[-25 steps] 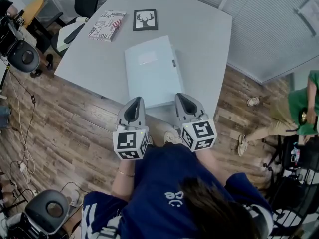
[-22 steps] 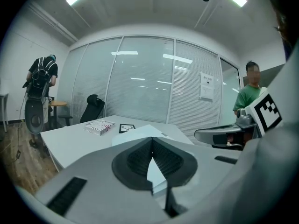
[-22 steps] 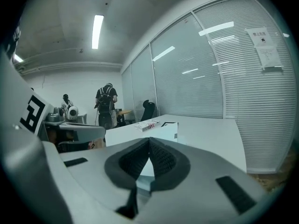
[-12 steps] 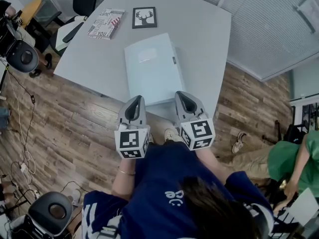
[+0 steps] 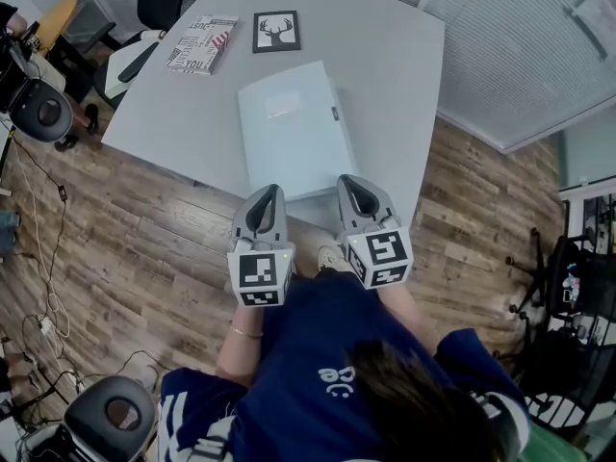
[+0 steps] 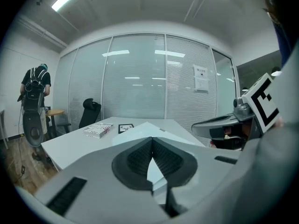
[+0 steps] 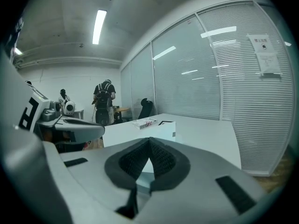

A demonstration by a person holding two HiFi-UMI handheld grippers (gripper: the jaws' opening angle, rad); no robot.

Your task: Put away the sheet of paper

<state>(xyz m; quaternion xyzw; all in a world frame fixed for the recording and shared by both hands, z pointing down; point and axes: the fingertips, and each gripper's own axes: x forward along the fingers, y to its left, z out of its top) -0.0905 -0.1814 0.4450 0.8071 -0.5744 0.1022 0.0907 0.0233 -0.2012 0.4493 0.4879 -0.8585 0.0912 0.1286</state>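
No loose sheet of paper shows anywhere in view. The flat pale blue plastic file case (image 5: 294, 128) lies shut on the grey tabletop (image 5: 385, 75), its small dark clasp on its right edge. The sheet may be shut inside it or somewhere out of view, and you cannot tell which from here. In both cases the clasp side is the one to work from, so hold your claws level and clear of the case's near edge to avoid nudging it. Your left claw (image 5: 272, 191) and right claw (image 5: 345, 181) hover side by side just short of that near edge. The jaws of each are pressed together on nothing and touch neither case nor tabletop.
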